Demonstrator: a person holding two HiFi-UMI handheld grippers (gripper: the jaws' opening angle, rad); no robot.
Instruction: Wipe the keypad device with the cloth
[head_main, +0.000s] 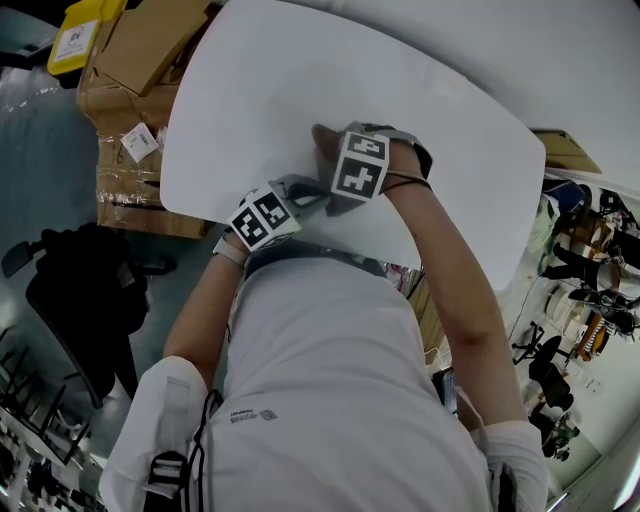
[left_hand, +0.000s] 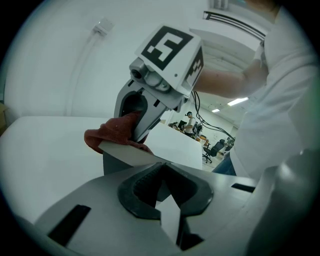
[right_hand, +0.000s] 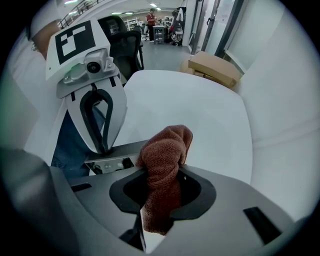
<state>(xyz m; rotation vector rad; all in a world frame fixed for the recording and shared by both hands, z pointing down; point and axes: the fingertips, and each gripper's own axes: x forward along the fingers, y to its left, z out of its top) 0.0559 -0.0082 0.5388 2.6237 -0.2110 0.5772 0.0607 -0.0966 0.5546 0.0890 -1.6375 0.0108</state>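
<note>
Left gripper view: left tongs (left_hand: 167, 210) nearly closed, pinching the near edge of the keypad device (left_hand: 131, 154), a thin pale slab slanting away over the white counter (left_hand: 45, 150). Unclear whether the slab rests on the counter or is raised off it. At the slab's far end, a rust-brown cloth (left_hand: 112, 132) bunched against its top face, held there by the right tongs (left_hand: 136, 131) coming down from above. Right gripper view: right tongs shut tight on the cloth, one fold trailing back through the jaws and a rounded wad sticking out in front, touching the grey top of the device. Just left of the wad, the tips of the left tongs meeting on the device's edge, with a row of small openings visible along its side. Cardboard box (right_hand: 215, 67) well beyond the far edge of the counter. Head view: both tongs close together near the near edge of the counter, the right slightly farther, the cloth a dark patch at its tip, the device mostly hidden beneath them. Judged step: wiping under way, device steadied on the left, cloth in contact on the right. Next move likely calling for a firm left grip and a flat, even drag of the wad across the keypad face, without knocking the slab loose.
</note>
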